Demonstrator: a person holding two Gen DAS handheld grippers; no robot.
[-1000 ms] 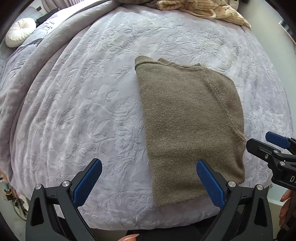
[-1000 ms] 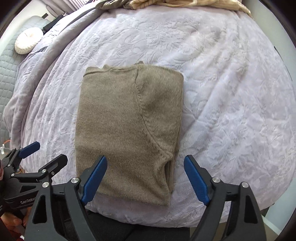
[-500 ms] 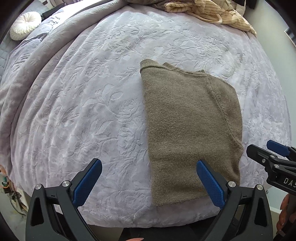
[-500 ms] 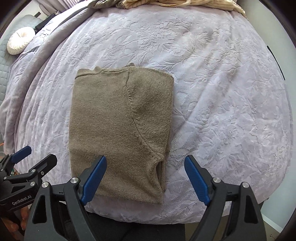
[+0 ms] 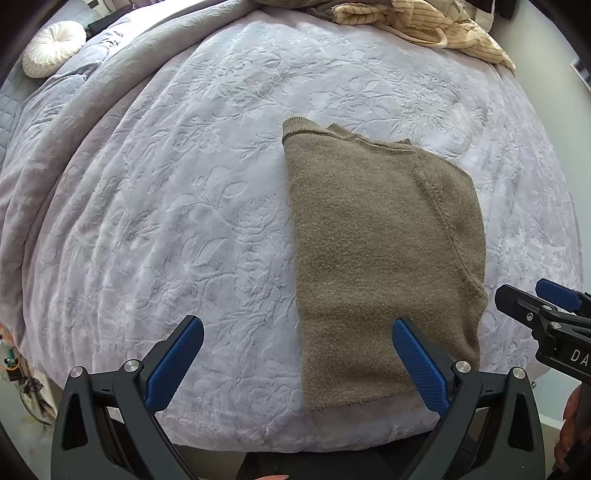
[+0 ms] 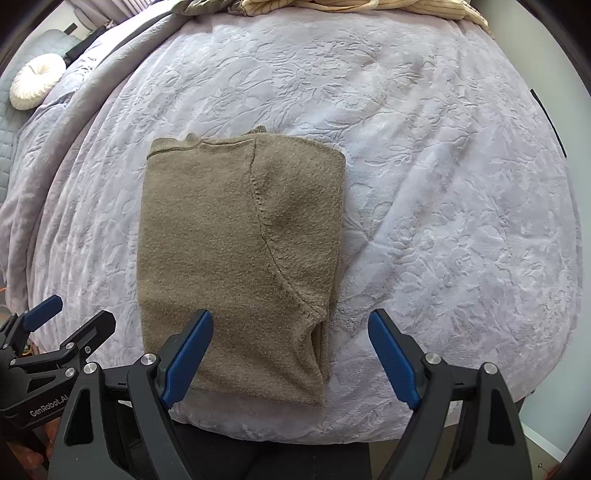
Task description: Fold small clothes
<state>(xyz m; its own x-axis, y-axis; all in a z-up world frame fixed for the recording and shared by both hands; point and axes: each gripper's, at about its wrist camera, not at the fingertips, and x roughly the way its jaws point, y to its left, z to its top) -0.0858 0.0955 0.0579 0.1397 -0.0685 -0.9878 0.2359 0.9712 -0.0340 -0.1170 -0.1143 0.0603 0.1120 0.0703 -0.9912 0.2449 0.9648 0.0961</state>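
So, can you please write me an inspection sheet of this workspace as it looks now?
Surface: bed with a lilac embossed blanket, smooth in the middle, bunched along the left.
Job's things: olive knit sweater folded into a rectangle, lying flat near the front edge of the bed.
Clutter: cream striped garment heaped at the far edge; round white cushion far left.
Grippers: left hand-held gripper open, holds nothing; right hand-held gripper open, holds nothing. Both are above the near end of the sweater.
Cables: orange item at the lower left, beside the bed, too small to tell.
Surroundings: pale wall to the right of the bed.
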